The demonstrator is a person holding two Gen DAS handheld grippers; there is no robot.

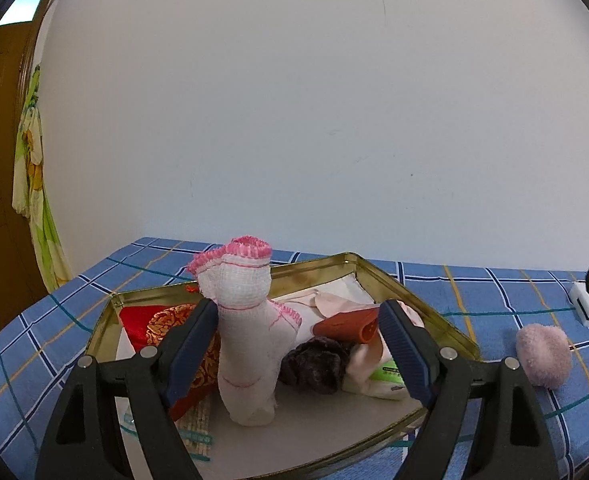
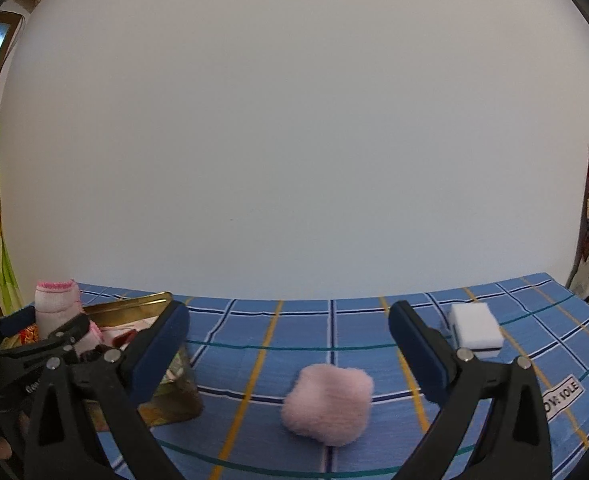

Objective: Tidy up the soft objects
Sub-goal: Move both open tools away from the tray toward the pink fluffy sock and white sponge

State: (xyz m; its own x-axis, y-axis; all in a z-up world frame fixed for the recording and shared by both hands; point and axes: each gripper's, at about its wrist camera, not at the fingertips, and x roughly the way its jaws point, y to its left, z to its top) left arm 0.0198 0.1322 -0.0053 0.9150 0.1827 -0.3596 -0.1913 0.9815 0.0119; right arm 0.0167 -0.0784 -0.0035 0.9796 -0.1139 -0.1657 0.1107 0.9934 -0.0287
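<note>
Gold-coloured tin tray [image 1: 410, 292] is sitting on the blue checked cloth [image 1: 474, 292], and I am holding my left gripper [image 1: 298, 344] spread wide over it, a white rolled cloth with pink stitching [image 1: 246, 320] standing upright between the fingers. My right gripper [image 2: 288, 344] is hovering, jaws apart, above the pink fluffy ball [image 2: 328, 402] lying on the cloth, near a white sponge [image 2: 474, 328].

Pink puff [image 2: 328, 404]; white sponge [image 2: 475, 329]; blue plaid cloth [image 2: 334, 328]; gold tin [image 1: 398, 284].
</note>
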